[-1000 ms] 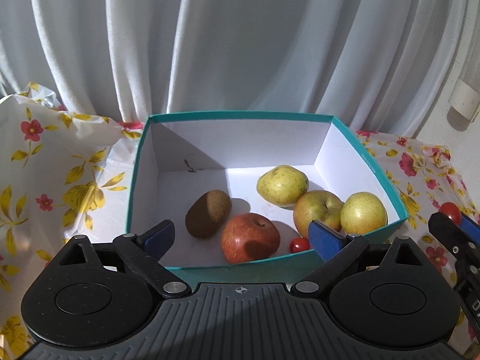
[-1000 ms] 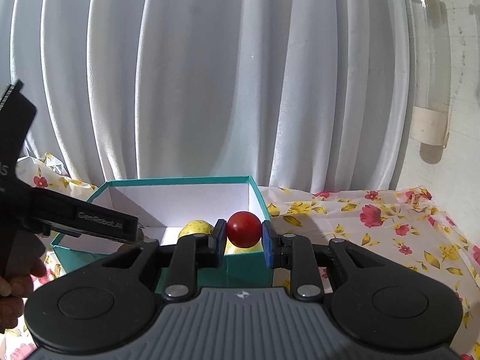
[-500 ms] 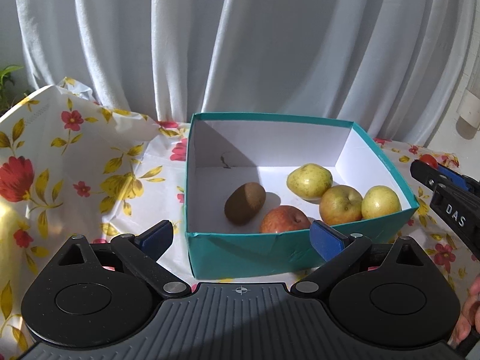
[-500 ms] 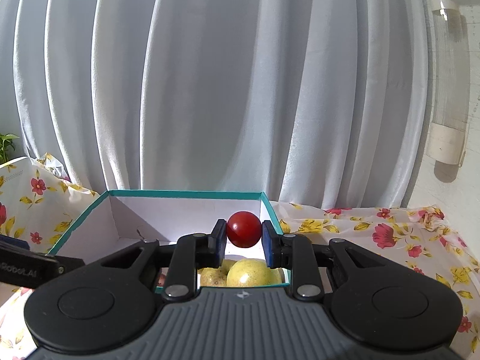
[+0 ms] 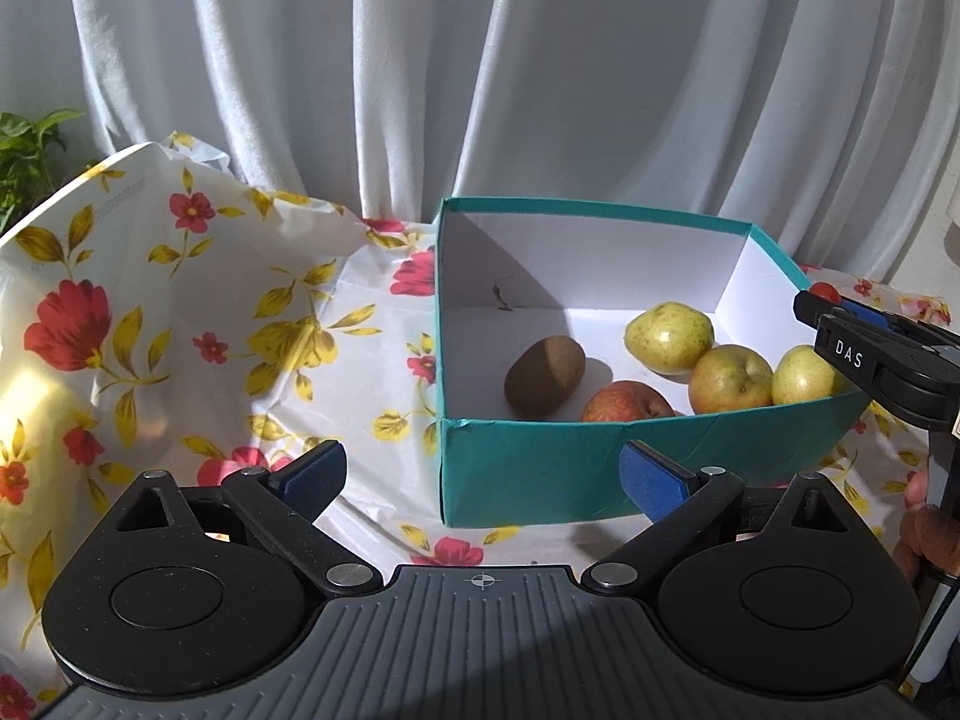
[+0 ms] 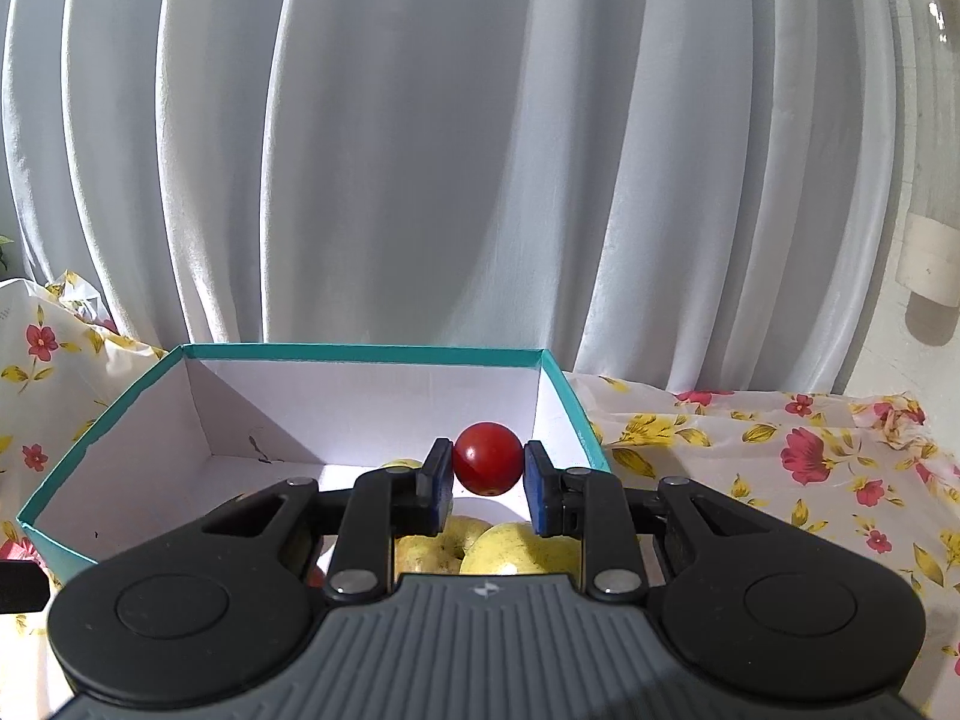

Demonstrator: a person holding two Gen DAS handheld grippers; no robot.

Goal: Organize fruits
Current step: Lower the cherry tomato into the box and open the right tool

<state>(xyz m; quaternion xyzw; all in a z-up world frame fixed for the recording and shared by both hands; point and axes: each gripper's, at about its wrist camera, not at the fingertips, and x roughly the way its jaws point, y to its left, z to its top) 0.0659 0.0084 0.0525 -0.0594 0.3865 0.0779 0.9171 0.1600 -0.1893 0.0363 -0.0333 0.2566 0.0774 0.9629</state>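
Fruits lay in the teal box (image 5: 540, 468) at frame centre: kiwi (image 5: 544, 373), red apple (image 5: 627, 402), three yellow apples (image 5: 669, 336). Left gripper (image 5: 483, 471) gaped empty at lower centre; right gripper (image 6: 487, 477) pinched a cherry tomato (image 6: 487, 458) above the box.

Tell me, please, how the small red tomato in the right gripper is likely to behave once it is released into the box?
The tomato is round and glossy, so it will probably roll until it meets the apples or a wall of the box. It looks thin-skinned and small between the pads, so it likely bruises if squeezed harder.
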